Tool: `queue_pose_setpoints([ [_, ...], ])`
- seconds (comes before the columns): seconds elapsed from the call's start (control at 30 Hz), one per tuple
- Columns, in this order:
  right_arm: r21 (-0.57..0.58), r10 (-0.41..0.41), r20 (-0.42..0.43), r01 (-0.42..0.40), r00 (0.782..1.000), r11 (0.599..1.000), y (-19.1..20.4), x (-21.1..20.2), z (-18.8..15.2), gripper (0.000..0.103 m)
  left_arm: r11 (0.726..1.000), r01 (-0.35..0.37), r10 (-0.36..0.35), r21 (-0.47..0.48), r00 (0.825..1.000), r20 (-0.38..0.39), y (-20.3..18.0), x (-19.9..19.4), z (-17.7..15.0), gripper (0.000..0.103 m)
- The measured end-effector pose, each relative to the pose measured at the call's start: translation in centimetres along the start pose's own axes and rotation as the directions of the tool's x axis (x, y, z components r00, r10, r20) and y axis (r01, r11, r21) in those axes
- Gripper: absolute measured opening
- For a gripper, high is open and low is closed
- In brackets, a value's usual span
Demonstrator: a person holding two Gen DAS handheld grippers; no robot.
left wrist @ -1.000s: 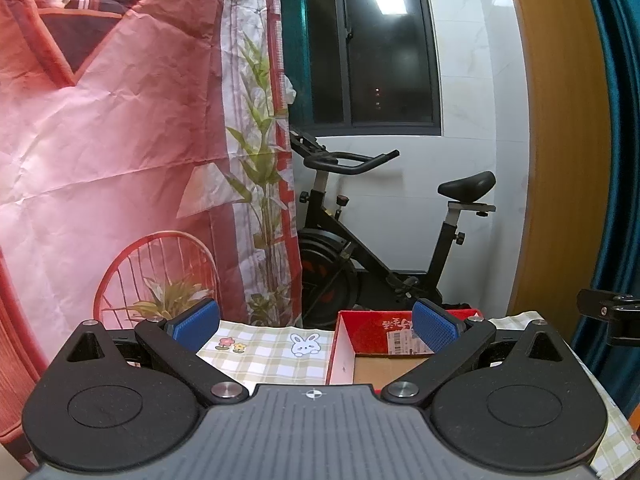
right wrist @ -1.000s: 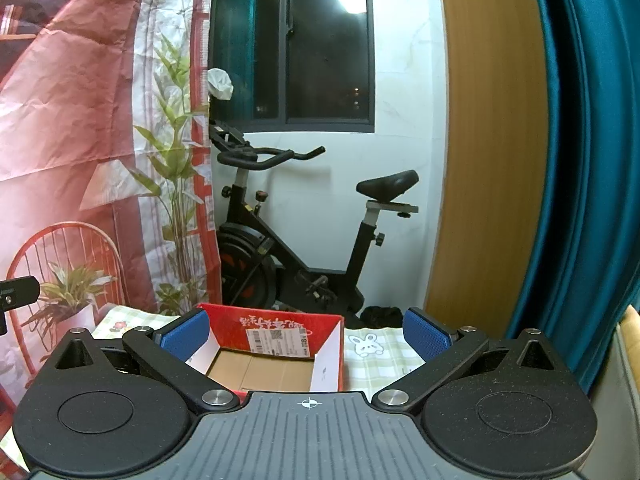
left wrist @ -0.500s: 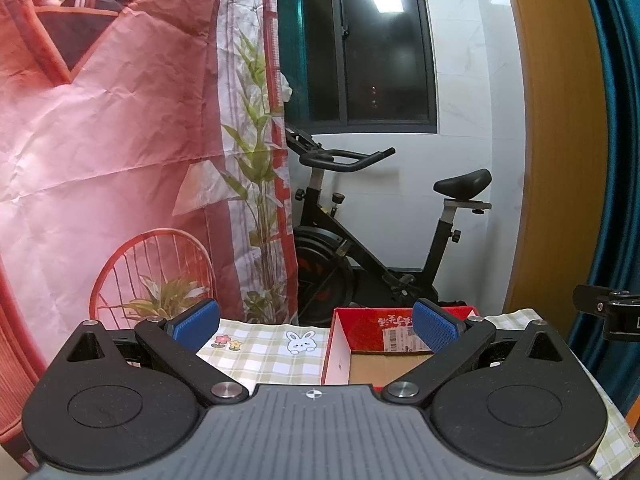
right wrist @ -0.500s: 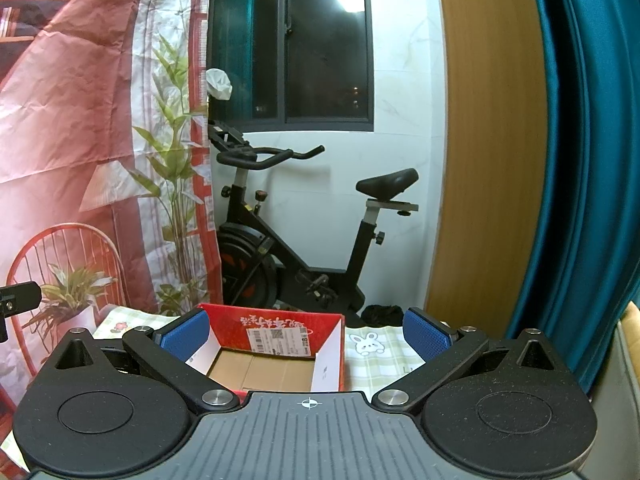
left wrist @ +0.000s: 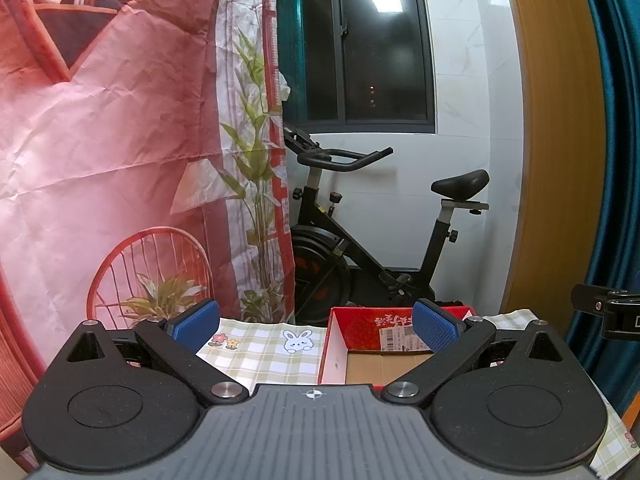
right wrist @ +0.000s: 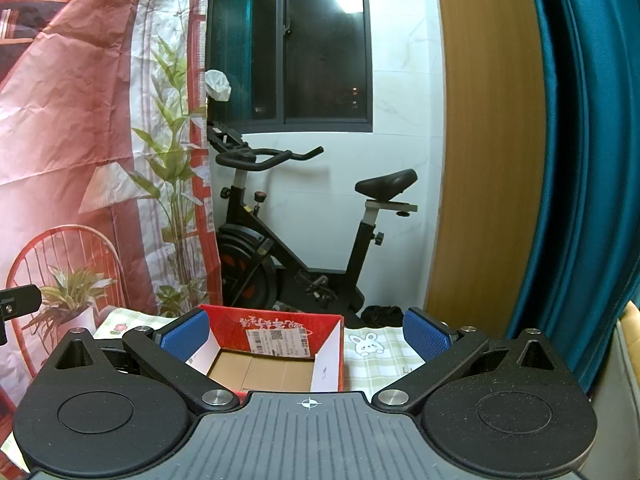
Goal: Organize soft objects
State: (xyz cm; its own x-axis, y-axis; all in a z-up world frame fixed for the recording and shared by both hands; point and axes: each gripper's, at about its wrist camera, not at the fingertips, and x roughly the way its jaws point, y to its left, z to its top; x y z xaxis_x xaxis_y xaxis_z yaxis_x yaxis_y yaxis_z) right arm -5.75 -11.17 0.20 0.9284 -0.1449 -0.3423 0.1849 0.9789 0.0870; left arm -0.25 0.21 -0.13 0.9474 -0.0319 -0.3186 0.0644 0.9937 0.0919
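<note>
box [right wrist: 276,330]: red outside, white flaps, brown floor | tablecloth [left wrist: 256,350]: green-white check, bunny and flower prints | pads [right wrist: 424,334]: blue | curtain [right wrist: 580,160]: teal | bike [left wrist: 360,240]: black

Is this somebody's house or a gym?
Most likely a room in someone's home, not a gym. There is only one exercise bike, standing under a dark window. A table with a bunny-print checked cloth holds a red cardboard box.

The open-topped red cardboard box [right wrist: 276,350] shows a bare brown floor; access from above is unobstructed. Its upright red walls block sideways entry. The green checked tablecloth [left wrist: 256,354] beside it lies flat.
</note>
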Motion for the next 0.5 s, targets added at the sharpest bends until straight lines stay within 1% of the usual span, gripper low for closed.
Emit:
queue_pose_setpoints([
  [0.5, 0.002, 0.001, 0.001, -0.001, 1.0, 1.0, 0.03, -0.05, 0.08, 0.103, 1.0, -0.001, 0.001, 0.001, 1.0, 0.0, -0.06, 0.0, -0.01, 0.103],
])
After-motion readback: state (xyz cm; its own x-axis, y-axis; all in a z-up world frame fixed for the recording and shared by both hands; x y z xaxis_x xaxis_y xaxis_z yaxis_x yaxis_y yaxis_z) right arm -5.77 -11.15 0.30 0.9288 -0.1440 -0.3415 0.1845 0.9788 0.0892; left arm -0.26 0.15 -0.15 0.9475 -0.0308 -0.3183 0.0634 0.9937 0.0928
